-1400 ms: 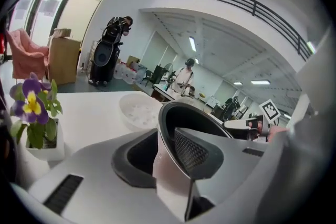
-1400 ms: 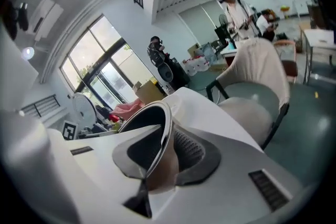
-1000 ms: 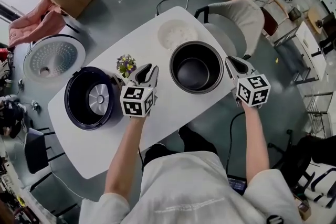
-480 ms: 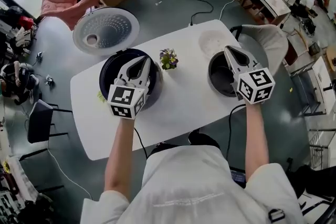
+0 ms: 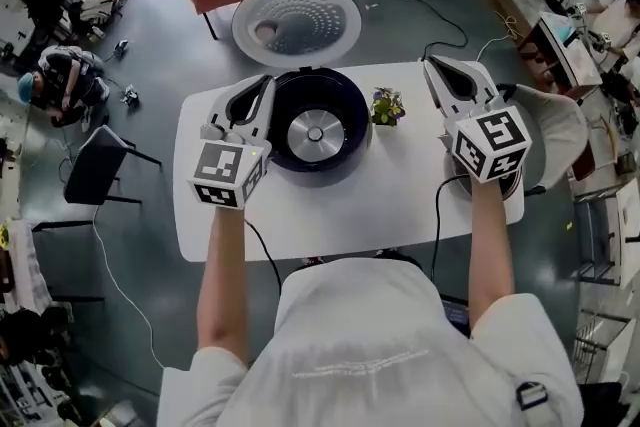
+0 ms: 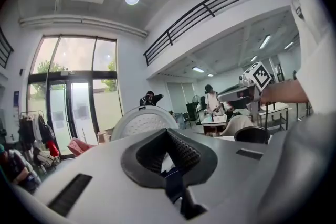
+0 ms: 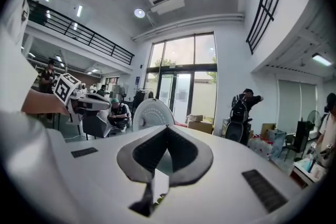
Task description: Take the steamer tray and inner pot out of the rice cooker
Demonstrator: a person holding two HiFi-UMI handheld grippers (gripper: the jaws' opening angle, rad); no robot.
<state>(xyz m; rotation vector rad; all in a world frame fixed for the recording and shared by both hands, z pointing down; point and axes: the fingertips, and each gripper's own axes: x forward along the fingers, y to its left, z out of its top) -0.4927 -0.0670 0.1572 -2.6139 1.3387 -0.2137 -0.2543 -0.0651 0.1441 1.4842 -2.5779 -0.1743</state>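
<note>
The dark rice cooker [image 5: 315, 130] stands on the white table [image 5: 330, 210] with its round perforated lid [image 5: 295, 20] swung open; its well shows only a bare metal heating plate. My left gripper [image 5: 265, 81] hovers level at the cooker's left rim, shut and empty. My right gripper [image 5: 432, 64] hovers right of the cooker, also shut and empty. The black inner pot [image 5: 512, 183] stands on the table's right end, mostly hidden under the right gripper's marker cube. It shows as the inner pot [image 6: 253, 135] in the left gripper view, past the shut left gripper [image 6: 167, 131]. The steamer tray is hidden. The right gripper [image 7: 167, 127] points towards the lid [image 7: 152, 113].
A small potted flower [image 5: 386, 105] stands just right of the cooker. A grey chair [image 5: 558, 130] sits at the table's right end, a black chair [image 5: 95, 170] at the left. A person [image 5: 60, 80] crouches on the floor far left. The cooker's cable [image 5: 440, 10] runs away behind the table.
Both grippers have lifted and swung left, from either side of the inner pot to either side of the cooker. The left jaws, slightly apart before, are shut.
</note>
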